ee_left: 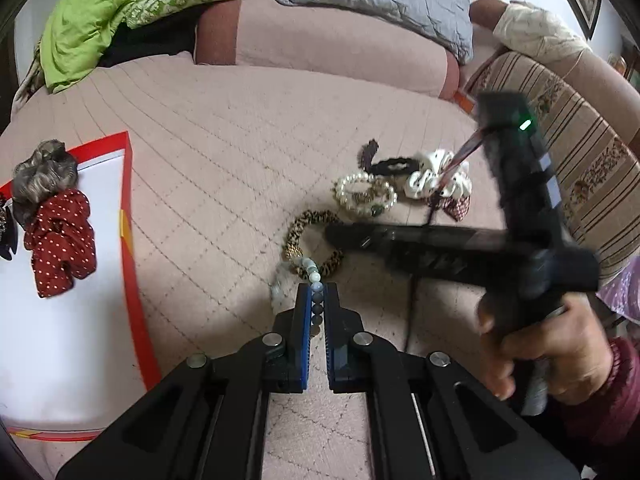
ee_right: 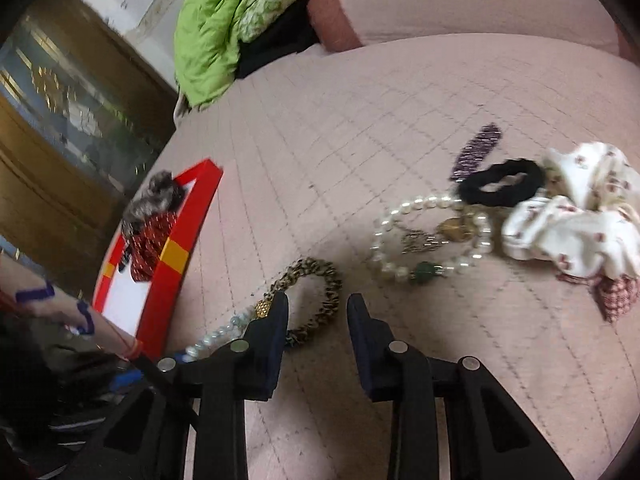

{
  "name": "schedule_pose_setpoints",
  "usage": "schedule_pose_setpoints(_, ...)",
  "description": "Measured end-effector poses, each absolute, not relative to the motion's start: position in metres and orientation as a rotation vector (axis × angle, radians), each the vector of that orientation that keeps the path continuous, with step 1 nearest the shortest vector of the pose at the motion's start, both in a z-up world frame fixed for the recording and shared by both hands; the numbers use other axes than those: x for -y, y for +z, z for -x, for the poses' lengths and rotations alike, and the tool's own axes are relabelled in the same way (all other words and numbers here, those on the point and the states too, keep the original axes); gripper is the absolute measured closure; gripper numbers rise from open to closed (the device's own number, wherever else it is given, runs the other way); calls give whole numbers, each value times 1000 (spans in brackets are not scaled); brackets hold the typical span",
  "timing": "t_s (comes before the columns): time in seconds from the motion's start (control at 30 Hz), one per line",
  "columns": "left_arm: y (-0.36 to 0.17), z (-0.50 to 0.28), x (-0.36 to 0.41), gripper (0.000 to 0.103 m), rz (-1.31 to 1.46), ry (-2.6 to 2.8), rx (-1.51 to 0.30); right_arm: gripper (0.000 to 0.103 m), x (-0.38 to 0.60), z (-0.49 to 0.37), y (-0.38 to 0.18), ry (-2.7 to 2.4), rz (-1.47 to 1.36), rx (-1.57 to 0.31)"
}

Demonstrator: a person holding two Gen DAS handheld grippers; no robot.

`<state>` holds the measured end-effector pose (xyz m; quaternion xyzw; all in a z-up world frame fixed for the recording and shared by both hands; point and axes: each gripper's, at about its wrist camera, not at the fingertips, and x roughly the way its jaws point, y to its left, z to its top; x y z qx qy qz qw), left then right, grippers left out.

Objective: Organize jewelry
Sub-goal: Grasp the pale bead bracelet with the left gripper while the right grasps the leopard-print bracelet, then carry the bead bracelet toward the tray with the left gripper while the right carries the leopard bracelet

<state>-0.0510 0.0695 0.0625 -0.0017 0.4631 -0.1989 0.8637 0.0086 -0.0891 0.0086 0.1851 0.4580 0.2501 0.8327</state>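
Note:
My left gripper (ee_left: 318,294) is shut on a bracelet of pale green and blue-grey beads (ee_left: 315,276), which hangs just above the pink quilted cover. Beyond it lies a leopard-print band (ee_left: 298,236). My right gripper (ee_left: 336,238) reaches in from the right over that band, with a hand on its handle. In the right wrist view the right gripper (ee_right: 318,306) stands open. Part of the leopard-print band (ee_right: 320,280) lies between its fingers, untouched by the pads. The bead bracelet (ee_right: 218,334) trails to the lower left.
A pearl bracelet (ee_right: 428,236), a black hair tie (ee_right: 500,182), a white floral scrunchie (ee_right: 580,216) and a purple clip (ee_right: 476,152) lie to the right. At the left, a red-rimmed white box (ee_left: 130,240) holds a red dotted scrunchie (ee_left: 60,240) and a grey one (ee_left: 42,174).

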Motion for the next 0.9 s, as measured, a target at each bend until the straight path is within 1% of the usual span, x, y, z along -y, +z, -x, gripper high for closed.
schedule_pose_setpoints(0.07,65,50,-71,97,5,-409,-966,72,75,-10,6,522,-311,-981)
schedule_pose_setpoints(0.1,66,50,-71,97,6,-404,-962,80,69,-11,5,511,-270,-980)
schedule_pose_setpoints(0.17,69,50,-71,97,8,-396,-956,91,62,-10,6,469,-182,-970)
schedule_pose_setpoints(0.2,70,51,-72,97,5,-392,-952,94,63,-10,7,458,-175,-970)
schedule_pose_setpoints(0.3,75,54,-73,97,-4,-372,-930,95,75,-6,12,440,-196,-946)
schedule_pose_setpoints(0.57,92,58,-87,97,-52,-241,-837,95,102,22,50,458,-256,-777)
schedule_pose_setpoints(0.9,103,64,-112,97,-87,-154,-780,95,85,34,63,492,-261,-737)
